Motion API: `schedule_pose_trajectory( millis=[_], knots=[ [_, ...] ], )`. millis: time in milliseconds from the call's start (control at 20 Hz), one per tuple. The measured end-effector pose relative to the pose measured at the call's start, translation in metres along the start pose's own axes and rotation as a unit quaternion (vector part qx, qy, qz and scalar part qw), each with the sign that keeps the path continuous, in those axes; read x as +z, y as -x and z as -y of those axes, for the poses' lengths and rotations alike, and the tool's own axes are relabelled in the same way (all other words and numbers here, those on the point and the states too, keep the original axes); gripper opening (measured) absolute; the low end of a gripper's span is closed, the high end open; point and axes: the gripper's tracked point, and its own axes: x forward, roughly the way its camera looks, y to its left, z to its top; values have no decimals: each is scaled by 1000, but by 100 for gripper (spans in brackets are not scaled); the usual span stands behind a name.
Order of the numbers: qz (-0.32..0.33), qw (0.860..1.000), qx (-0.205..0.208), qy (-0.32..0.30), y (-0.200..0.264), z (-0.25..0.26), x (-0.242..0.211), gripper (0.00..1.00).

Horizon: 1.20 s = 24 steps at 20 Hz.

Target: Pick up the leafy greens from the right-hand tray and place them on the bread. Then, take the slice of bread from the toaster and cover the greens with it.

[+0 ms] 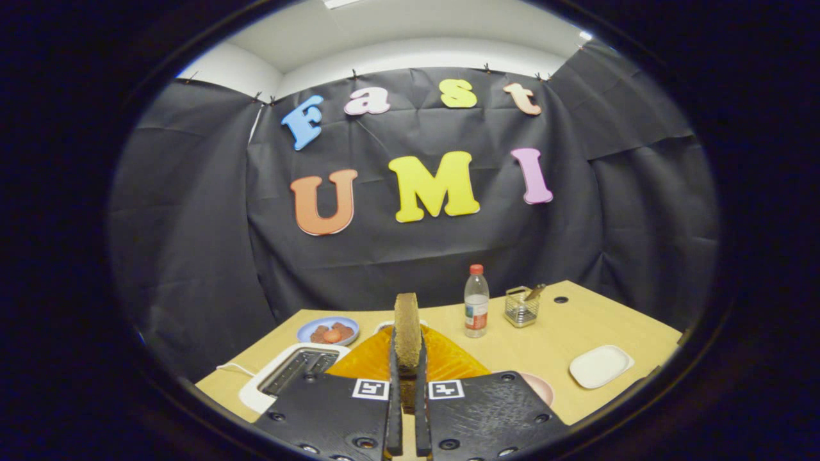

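A brown slice of bread (407,330) stands on edge between my two fingers, and my gripper (407,371) is shut on it, holding it above the table. Below and left of the fingers stands the white toaster (288,372) with its slots empty. Right behind the held slice lies an orange ribbed mat (448,362); what rests on it is hidden by the slice and my fingers. The white tray (600,365) to the right of the fingers is empty. No leafy greens can be seen from here.
A blue plate with reddish food (328,330) sits beyond the toaster. A water bottle with a red cap (476,301) and a wire-mesh holder (521,307) stand further back. A pinkish plate (537,385) peeks out beside my right finger. The wooden table (576,326) ends at the right.
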Motion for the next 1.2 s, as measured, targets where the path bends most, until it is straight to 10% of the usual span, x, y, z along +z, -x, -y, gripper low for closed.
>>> schedule_pose_trajectory(
  millis=[850,1200],
  knots=[
    [-79,990,-17,-115,-44,91,-115,8],
    [-106,989,-42,-92,-47,139,-137,28]
  ],
)
